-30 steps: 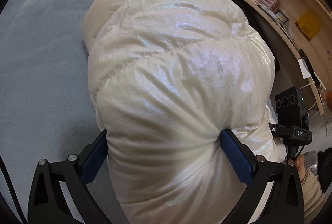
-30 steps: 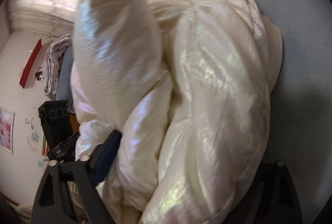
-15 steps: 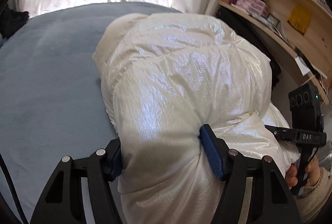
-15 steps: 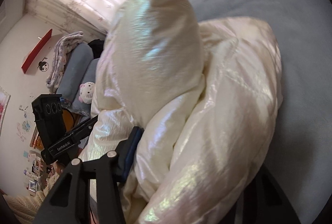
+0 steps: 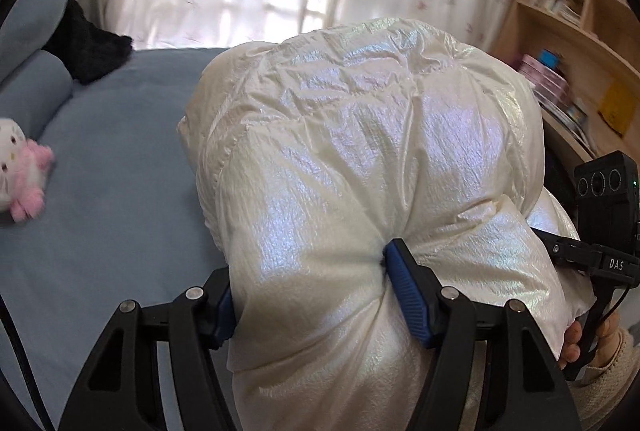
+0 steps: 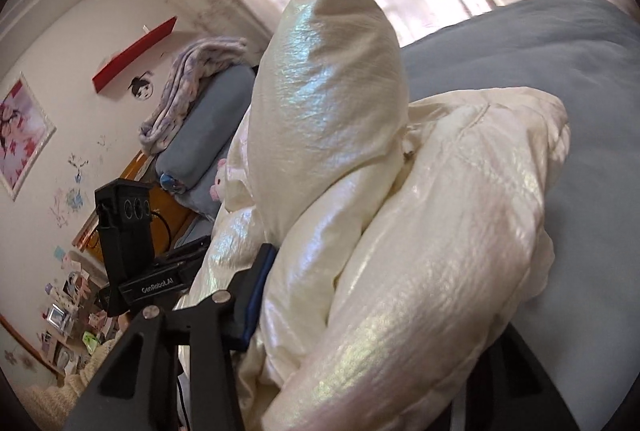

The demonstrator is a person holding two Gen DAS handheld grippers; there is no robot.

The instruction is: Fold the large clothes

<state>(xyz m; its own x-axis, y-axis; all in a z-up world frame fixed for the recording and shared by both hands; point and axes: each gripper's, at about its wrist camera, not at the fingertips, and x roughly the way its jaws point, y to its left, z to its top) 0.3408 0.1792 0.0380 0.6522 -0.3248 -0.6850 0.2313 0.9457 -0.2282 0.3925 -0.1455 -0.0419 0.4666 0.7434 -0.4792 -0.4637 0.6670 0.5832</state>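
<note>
A puffy cream jacket (image 5: 360, 151) with a pearly sheen hangs bunched above the blue bed (image 5: 120, 231). My left gripper (image 5: 310, 271) is shut on a thick fold of it, both blue pads sunk into the fabric. In the right wrist view the jacket (image 6: 440, 211) fills the middle, one padded part standing up like a cone. My right gripper (image 6: 376, 303) is closing on another fold: its left pad presses the fabric, and its right finger is hidden under the jacket. A hand holds the right gripper's body (image 5: 604, 191) at the jacket's right side.
A white and pink plush toy (image 5: 20, 167) and a black garment (image 5: 88, 51) lie at the bed's left. Blue pillows (image 6: 200, 123) with a folded blanket (image 6: 192, 71) sit at the head. Wooden bookshelves (image 5: 580, 31) stand to the right, a curtained window behind.
Both grippers have narrowed onto the jacket and risen with it, lifting it off the bed. The views now take in the curtain, the pillows and the plush toy.
</note>
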